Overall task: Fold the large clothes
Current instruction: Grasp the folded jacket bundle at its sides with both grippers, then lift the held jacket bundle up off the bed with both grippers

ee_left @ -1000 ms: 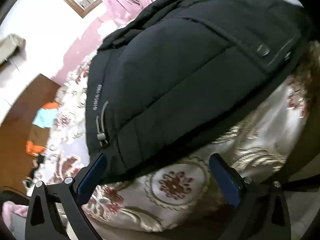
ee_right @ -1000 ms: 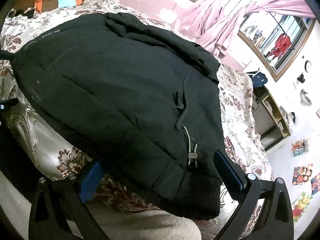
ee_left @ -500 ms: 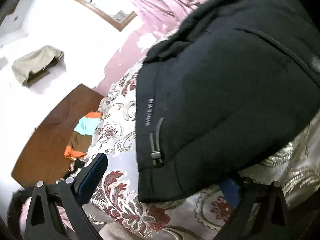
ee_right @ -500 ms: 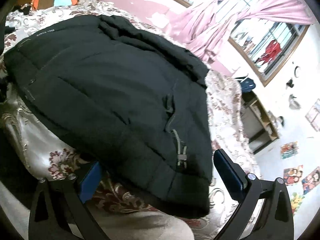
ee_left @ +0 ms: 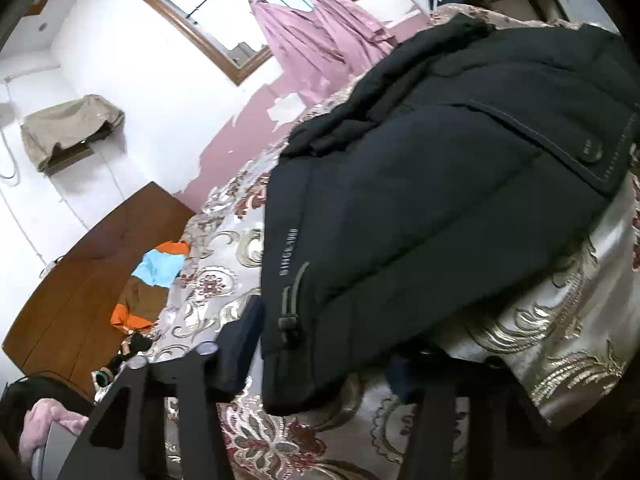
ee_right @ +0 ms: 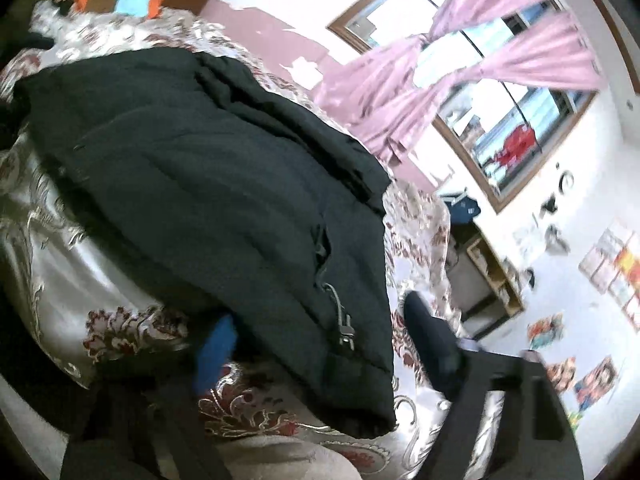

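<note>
A large black padded jacket [ee_left: 440,200] lies spread on a floral satin bedspread [ee_left: 560,340]. My left gripper [ee_left: 324,344] straddles the jacket's near hem corner, by the drawcord toggle [ee_left: 288,320]. Its jaws are closing: the left pad [ee_left: 244,332] is at the fabric's edge and the other is hidden under the hem. In the right wrist view my right gripper [ee_right: 320,320] straddles the jacket's [ee_right: 220,184] other hem corner, jaws closing. One blue pad [ee_right: 216,344] is tucked under the hem. The other pad [ee_right: 428,340] stands just clear of the fabric.
A brown headboard [ee_left: 80,280] with orange and blue clothes [ee_left: 156,276] stands at the bed's far end. Pink curtains [ee_left: 312,28] hang at the window. A wooden shelf unit [ee_right: 492,276] and wall posters [ee_right: 612,264] are beside the bed. The bedspread [ee_right: 60,240] runs past the jacket.
Both grippers' jaws have narrowed from wide open around the jacket's hem corners. Both views have tilted up, showing more wall and window.
</note>
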Tool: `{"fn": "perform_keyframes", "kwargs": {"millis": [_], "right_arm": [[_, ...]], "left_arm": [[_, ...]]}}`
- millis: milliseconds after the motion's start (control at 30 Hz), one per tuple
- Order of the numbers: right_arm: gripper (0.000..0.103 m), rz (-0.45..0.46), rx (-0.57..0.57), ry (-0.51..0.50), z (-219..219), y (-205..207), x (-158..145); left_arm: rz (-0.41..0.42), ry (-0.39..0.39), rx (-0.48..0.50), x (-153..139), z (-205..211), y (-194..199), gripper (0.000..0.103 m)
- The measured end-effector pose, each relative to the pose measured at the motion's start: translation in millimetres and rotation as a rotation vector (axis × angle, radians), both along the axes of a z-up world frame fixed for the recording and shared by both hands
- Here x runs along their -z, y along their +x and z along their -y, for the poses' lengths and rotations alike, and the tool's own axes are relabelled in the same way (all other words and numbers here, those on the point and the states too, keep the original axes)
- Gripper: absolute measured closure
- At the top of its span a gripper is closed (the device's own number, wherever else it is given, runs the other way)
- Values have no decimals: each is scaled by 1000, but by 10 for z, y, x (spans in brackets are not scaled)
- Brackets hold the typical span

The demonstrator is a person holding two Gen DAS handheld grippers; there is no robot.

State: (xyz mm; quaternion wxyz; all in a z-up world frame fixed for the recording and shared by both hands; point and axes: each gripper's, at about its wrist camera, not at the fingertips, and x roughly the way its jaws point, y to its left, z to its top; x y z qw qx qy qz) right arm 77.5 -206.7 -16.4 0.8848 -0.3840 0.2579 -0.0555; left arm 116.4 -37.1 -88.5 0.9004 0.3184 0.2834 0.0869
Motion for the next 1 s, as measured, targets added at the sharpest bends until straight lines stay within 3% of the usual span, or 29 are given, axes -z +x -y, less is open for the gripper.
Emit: {"fn": "perform_keyframes", "kwargs": {"millis": [67, 233, 267, 300, 400, 500, 700, 1000], "right_arm": [[58, -15, -17, -33, -79, -6, 46], [59, -35, 22, -17, -38, 92, 31], [61, -34, 20, -11, -44, 90, 15], [69, -40, 12, -8, -53, 86, 14], [82, -56, -6, -37, -79, 64, 62], [87, -70, -14, -61, -119, 57, 101], [97, -29, -39, -53, -172, -57, 32], [100, 161, -15, 69, -98, -151, -446]], "left_arm": [[-24, -5, 11, 26, 25, -7, 64], [-82, -34, -10, 91, -29, 67, 65], [-81, -39, -20, 84, -43, 71, 71], [-88, -58, -23, 77, -67, 79, 72], [-93, -89, -16, 63, -75, 62, 79], [-80, -93, -7, 49, -54, 31, 85], [40, -188, 11, -298, -133, -98, 93], [153, -268, 42, -867, -250, -157, 96]]}}
